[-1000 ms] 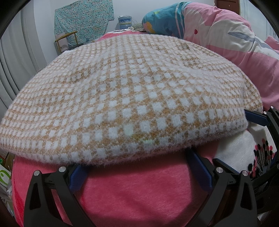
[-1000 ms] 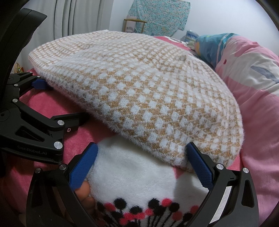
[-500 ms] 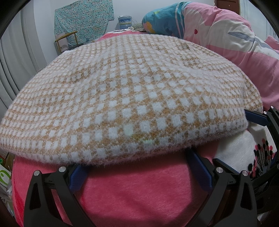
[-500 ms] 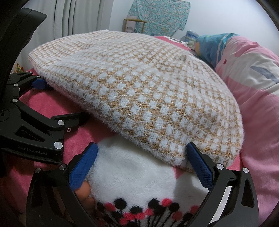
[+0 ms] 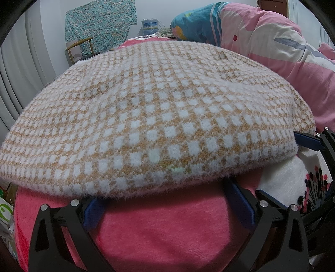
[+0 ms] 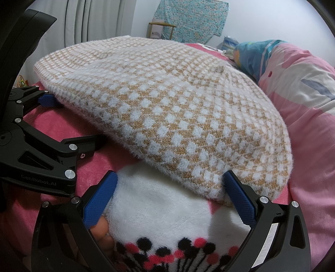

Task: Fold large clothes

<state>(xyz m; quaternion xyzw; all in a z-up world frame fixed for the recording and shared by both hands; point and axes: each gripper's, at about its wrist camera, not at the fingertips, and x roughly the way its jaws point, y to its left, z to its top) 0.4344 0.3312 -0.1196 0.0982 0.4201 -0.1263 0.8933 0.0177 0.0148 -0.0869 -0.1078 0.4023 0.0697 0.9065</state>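
Note:
A fuzzy tan-and-white checked sweater [image 5: 159, 117] lies folded flat on a pink blanket [image 5: 163, 228]; it also shows in the right wrist view [image 6: 167, 108]. My left gripper [image 5: 167, 200] is open at its near edge, blue fingertips tucked just under the hem. My right gripper [image 6: 169, 188] is open at the sweater's near right corner, its jaws either side of a white patch of blanket with red and black dots [image 6: 159, 215]. The left gripper [image 6: 71, 123] shows at the left of the right wrist view.
A rolled pink, white and blue quilt [image 5: 261, 41] lies along the right side. A chair [image 5: 79, 48] and a hanging teal floral cloth [image 5: 100, 23] stand at the far wall. Grey curtains [image 6: 92, 18] hang at the left.

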